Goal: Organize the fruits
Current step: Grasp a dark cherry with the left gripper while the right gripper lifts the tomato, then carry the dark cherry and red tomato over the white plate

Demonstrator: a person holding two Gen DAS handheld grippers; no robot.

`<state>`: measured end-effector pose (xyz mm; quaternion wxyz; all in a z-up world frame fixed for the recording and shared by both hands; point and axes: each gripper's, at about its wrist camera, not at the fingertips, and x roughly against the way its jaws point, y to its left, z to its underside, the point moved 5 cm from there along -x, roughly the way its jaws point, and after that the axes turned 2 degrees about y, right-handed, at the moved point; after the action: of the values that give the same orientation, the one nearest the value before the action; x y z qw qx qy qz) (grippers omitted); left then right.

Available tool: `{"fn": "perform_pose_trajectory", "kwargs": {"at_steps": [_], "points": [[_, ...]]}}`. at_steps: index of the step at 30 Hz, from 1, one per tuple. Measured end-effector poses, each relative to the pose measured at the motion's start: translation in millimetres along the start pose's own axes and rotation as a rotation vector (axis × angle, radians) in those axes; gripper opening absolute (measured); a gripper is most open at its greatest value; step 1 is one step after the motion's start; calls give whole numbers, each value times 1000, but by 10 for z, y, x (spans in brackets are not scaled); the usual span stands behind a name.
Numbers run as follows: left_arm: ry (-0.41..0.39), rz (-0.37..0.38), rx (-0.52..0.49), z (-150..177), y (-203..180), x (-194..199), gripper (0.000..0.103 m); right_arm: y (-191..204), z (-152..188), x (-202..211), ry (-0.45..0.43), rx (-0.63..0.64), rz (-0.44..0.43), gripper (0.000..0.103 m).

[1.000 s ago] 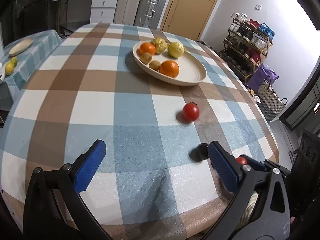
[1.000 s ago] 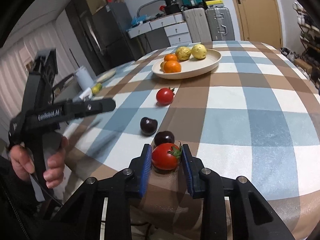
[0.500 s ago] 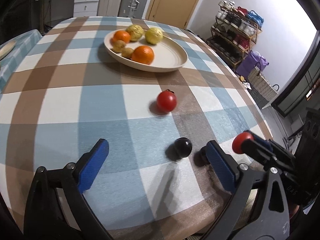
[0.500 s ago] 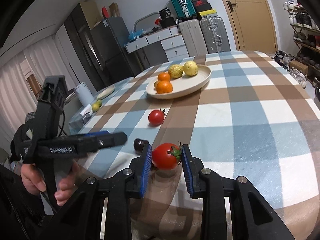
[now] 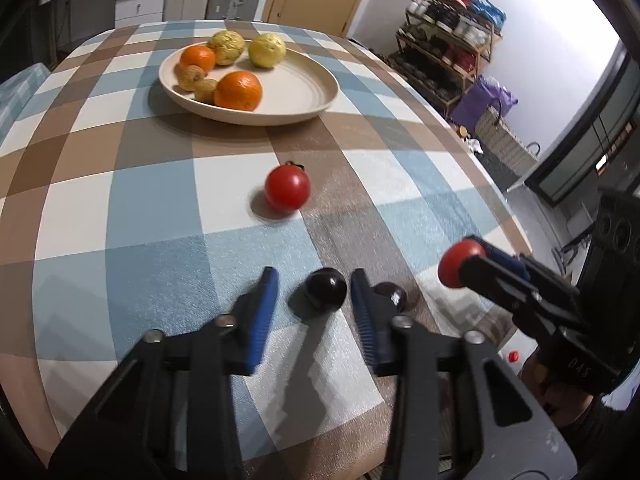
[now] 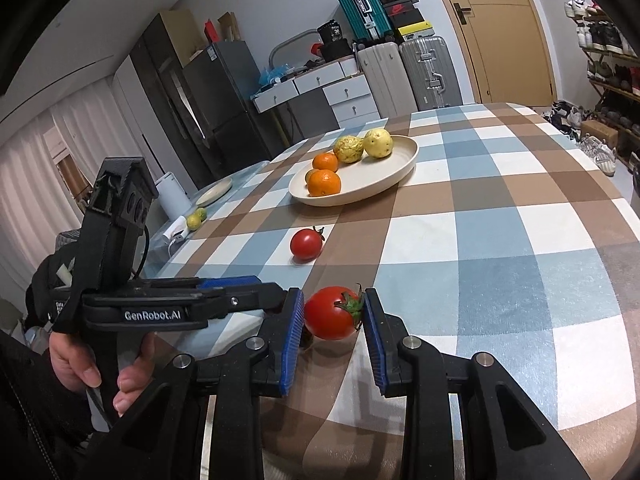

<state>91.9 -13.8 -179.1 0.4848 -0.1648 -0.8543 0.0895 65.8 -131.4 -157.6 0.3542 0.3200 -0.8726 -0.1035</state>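
Observation:
My right gripper [image 6: 331,314] is shut on a red tomato [image 6: 331,313] and holds it above the checked table; the same tomato shows at the right of the left wrist view [image 5: 456,264]. My left gripper [image 5: 314,290] is open, its blue pads on either side of a dark plum [image 5: 325,288] on the cloth, with gaps on both sides. A second dark plum [image 5: 394,295] lies just right of it. Another red tomato [image 5: 288,188] [image 6: 306,243] lies between the grippers and the cream plate [image 5: 304,92] [image 6: 384,176] holding oranges, yellow fruits and small brown fruits.
The table's rounded edge [image 5: 500,196] drops off on the right toward a shoe rack [image 5: 452,40] and a basket. A side table with a small plate [image 6: 214,194] and a white kettle [image 6: 172,194] stands to the left.
My left gripper has moved forward and narrowed around the dark plum. My right gripper has lifted the red tomato higher off the table.

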Motion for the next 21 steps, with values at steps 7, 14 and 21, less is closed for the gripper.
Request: {"fn": "perform_pose_trajectory", "kwargs": {"at_steps": [7,14,21], "points": [[-17,4,-38,23,-56,21,20,-13,-4,5,2,0,3,30],[-26,-1,-45,19,-45,66,20,-28,-7,20,-2,6,-1,30],[-45,12,-40,-70,5,153,20,-27,-76,-14,-4,13,-11,30]]}}
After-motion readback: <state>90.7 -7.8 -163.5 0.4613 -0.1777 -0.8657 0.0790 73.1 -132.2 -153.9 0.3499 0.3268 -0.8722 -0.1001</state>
